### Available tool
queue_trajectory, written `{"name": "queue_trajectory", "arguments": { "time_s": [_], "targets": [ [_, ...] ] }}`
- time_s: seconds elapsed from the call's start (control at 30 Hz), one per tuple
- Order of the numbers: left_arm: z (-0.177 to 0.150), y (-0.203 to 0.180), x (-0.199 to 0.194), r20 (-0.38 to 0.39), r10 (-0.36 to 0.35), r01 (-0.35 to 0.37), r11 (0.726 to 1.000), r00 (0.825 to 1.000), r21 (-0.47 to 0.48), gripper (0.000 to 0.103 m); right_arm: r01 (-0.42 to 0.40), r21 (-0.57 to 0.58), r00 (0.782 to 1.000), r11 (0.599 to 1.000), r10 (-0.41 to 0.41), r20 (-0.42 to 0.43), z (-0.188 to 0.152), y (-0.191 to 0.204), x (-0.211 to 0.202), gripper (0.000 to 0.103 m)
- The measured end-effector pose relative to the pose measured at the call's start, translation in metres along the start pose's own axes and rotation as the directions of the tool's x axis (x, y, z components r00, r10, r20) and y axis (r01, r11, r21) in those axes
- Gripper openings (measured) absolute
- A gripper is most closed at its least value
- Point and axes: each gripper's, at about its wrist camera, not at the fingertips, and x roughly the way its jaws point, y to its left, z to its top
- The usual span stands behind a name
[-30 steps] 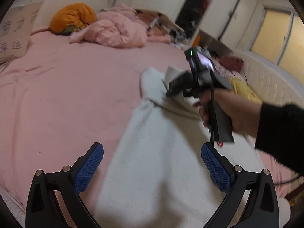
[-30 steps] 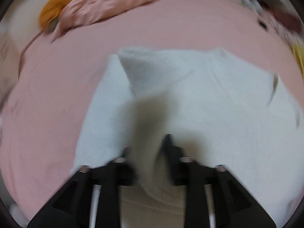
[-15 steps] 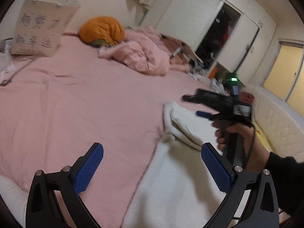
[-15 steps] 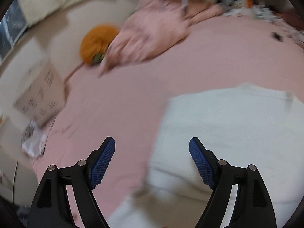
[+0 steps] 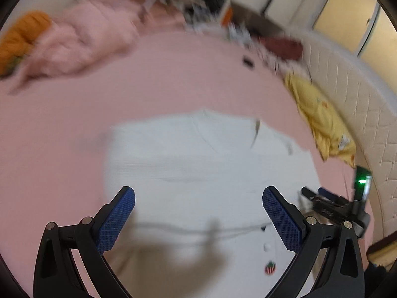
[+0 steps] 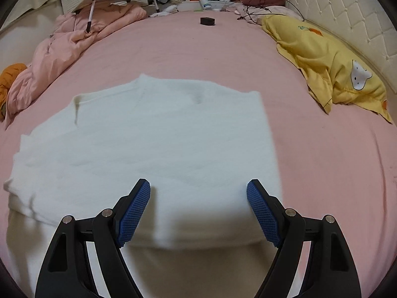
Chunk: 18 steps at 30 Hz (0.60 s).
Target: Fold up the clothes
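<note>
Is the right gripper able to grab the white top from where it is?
Probably yes. The right gripper is open and hangs right over the near edge of the white top, which lies flat on the pink bed with nothing between them.

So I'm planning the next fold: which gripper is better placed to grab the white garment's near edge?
Probably the right gripper: open, low over the white garment, straddling its near hem. The left gripper, also open, looks higher.
</note>
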Motion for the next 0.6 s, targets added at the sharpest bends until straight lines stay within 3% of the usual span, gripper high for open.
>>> {"name": "queue_trajectory", "arguments": {
  "time_s": [0.1, 0.23, 0.3, 0.37, 0.4, 0.47, 0.6],
  "targets": [
    [-0.010, 0.012, 0.054, -0.092, 0.065, -0.068, 0.997, 0.994, -0.025, 0.103, 0.004, -0.087, 1.000, 0.996, -0.005, -0.009, -0.012, 0.001, 0.017, 0.082],
    [-0.017, -0.010, 0.060, -0.075, 0.195, -0.186, 0.976, 0.978, 0.113, 0.102, -0.017, -0.108, 0.998, 0.994, 0.023, 0.051, -0.023, 0.000, 0.014, 0.082],
    [-0.013, -0.025, 0.047, -0.037, 0.197, -0.190, 0.971, 0.980, 0.142, 0.102, -0.021, -0.106, 0.999, 0.994, 0.025, 0.041, -0.015, -0.001, 0.010, 0.082],
    [-0.001, -0.032, 0.039, 0.006, 0.184, -0.183, 0.973, 0.983, 0.142, 0.102, -0.035, -0.109, 0.993, 0.993, 0.047, 0.107, -0.005, 0.001, -0.001, 0.083],
    [0.006, -0.030, 0.042, 0.003, 0.197, -0.196, 0.971, 0.980, 0.137, 0.102, -0.027, -0.112, 0.990, 0.993, 0.042, 0.133, 0.001, 0.001, -0.002, 0.083],
    [0.019, -0.025, 0.050, -0.018, 0.214, -0.210, 0.971, 0.977, 0.115, 0.103, -0.001, -0.104, 0.993, 0.995, 0.013, 0.113, 0.021, 0.002, 0.009, 0.083],
    [0.018, 0.002, 0.081, -0.101, 0.203, -0.198, 0.979, 0.974, 0.055, 0.102, -0.005, -0.106, 0.998, 0.994, 0.011, 0.057, 0.027, 0.000, 0.022, 0.085]
  ]
}}
